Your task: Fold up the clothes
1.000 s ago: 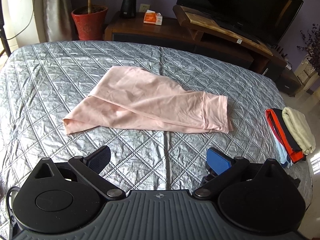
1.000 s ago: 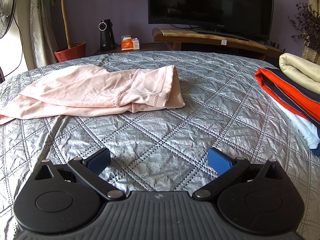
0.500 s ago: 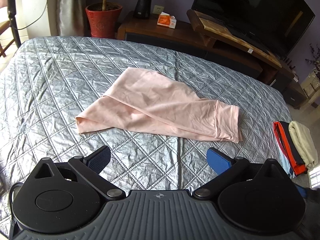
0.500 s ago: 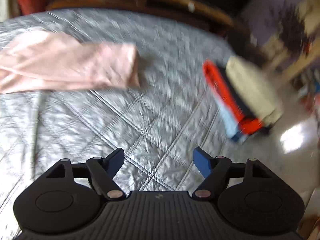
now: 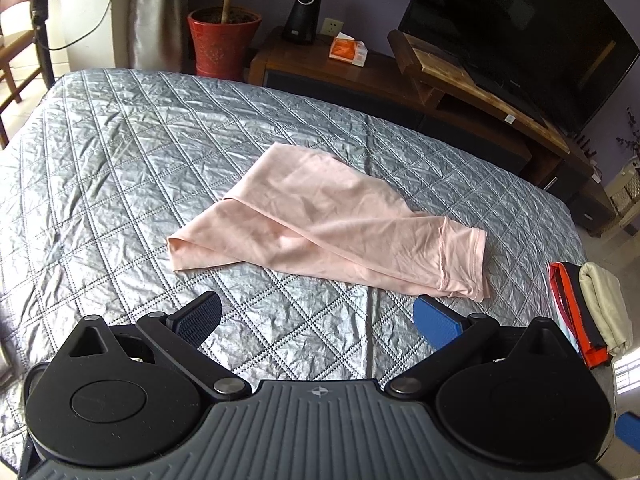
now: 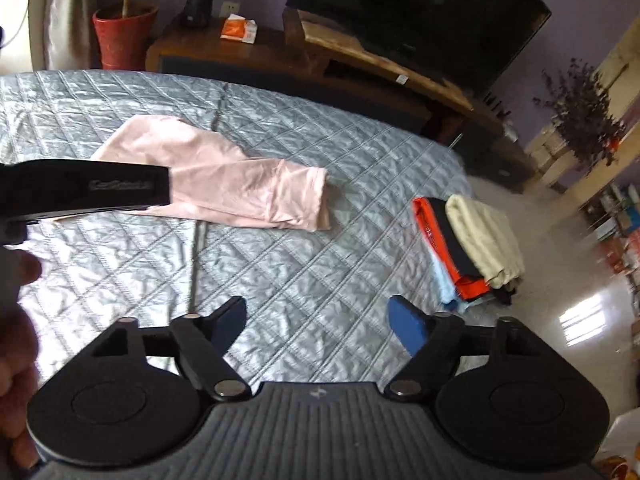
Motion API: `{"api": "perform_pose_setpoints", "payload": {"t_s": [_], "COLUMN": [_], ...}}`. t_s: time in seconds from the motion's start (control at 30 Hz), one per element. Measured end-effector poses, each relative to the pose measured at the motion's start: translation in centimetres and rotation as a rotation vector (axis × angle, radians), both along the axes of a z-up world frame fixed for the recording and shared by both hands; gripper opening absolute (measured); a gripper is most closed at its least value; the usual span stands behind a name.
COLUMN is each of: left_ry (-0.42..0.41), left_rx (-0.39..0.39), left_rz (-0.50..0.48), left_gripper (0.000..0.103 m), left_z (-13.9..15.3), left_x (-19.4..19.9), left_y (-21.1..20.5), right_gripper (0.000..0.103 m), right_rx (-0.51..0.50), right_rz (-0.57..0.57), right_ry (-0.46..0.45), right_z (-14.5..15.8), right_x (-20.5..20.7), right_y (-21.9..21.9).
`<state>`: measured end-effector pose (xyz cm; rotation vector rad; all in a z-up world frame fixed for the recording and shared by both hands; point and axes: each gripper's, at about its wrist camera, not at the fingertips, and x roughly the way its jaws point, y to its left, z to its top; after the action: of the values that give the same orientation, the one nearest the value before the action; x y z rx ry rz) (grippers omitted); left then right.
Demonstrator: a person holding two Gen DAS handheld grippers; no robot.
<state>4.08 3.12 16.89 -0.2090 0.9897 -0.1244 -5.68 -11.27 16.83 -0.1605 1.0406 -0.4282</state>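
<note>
The left gripper (image 5: 316, 318) has its two blue-padded fingers (image 5: 434, 320) spread wide with nothing between them, held above the grey quilted bedspread (image 5: 100, 168). The right gripper (image 6: 318, 322) is spread the same way, also empty, over the near part of the bed.

One pink garment (image 5: 332, 220) lies loosely folded near the middle of the bedspread, apart from both grippers, its hemmed end toward the right. One stack of folded clothes (image 6: 468, 248) sits at the right edge of the bed (orange, black, pale blue and cream layers can be made out; the exact count of pieces cannot be told).

In the right wrist view a black bar (image 6: 84, 192) crosses the left side and covers part of the pink garment; it carries lettering too blurred to read. A hand (image 6: 16, 344) shows at the left edge.

Beyond the bed stand one dark television (image 5: 520, 28) on a wooden stand (image 5: 460, 84), one red plant pot (image 5: 222, 46), one black speaker-like device (image 5: 304, 12) and one orange and white box (image 5: 347, 49).
</note>
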Motion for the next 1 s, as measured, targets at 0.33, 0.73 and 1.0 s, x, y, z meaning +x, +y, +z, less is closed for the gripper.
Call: {"api": "perform_pose_setpoints", "payload": {"t_s": [0.33,0.73,1.0], "left_ry": [0.003,0.006,0.006], "left_rx": [0.006,0.013,0.017], "left_rz": [-0.007,-0.017,-0.024], "left_gripper": [0.103,0.103,0.103], "left_z": [-0.1,-0.3,-0.4], "left_x": [0.0,0.0,-0.1], "left_y": [-0.5,-1.0,-1.2], "right_gripper": [0.057,0.057,0.057], "right_rx": [-0.005,0.008,0.015], "right_rz": [0.008,0.02,0.028], "right_ry": [0.006,0.029,0.032], "right_z": [0.7,1.8,2.1], "right_x": [-0.5,-1.6,-1.9], "right_y": [0.0,1.7,2.2]}}
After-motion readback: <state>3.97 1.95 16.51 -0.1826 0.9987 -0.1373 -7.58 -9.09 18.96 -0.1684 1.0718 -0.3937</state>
